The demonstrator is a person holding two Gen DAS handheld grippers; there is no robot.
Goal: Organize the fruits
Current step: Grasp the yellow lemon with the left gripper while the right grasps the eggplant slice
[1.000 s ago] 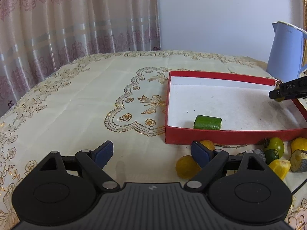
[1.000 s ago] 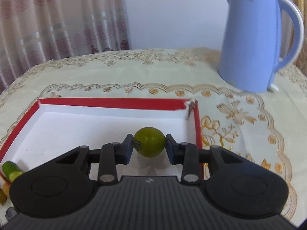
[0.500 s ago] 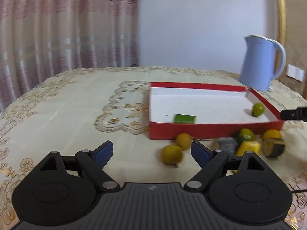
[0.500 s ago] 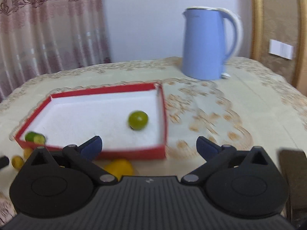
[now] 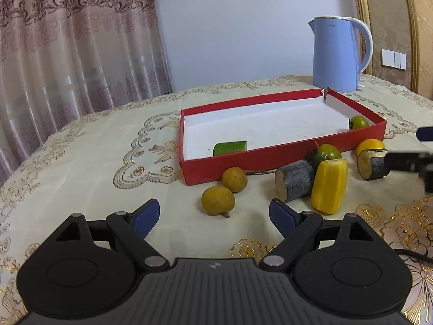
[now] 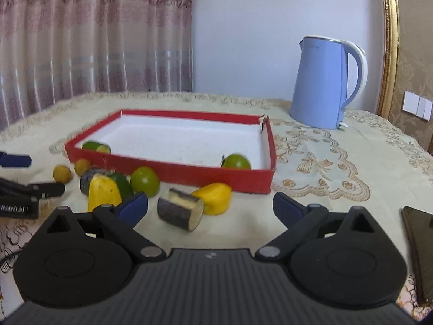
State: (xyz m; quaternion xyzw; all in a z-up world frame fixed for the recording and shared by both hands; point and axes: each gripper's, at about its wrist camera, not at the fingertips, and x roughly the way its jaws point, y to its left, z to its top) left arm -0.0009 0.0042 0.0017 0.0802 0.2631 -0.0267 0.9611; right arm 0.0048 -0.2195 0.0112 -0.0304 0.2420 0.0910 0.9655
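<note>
Cloth-covered bench (image 5: 81,162), red box (image 5: 270,157) w/ two fruits in: my left gripper (image 5: 213,216) spread & empty, right gripper (image 6: 211,205) narrowing on nothing, so I'd straddle the dark-skinned chunk (image 6: 180,212) squarely.

Blue kettle (image 5: 335,57) with white handle, upper right of left wrist view, upright on the tabletop (image 5: 89,157). Cream tablecloth (image 5: 151,135) with gold floral embroidery covers it. Pink patterned curtain (image 5: 75,43) fills upper left. Plain pale wall (image 5: 232,27) top centre. Gold-framed panel (image 5: 384,21) at far right, white wall switch (image 5: 393,59) on it. Right wrist view: dark flat object (image 6: 419,246) at right edge on the tablecloth, too cropped to identify.
</note>
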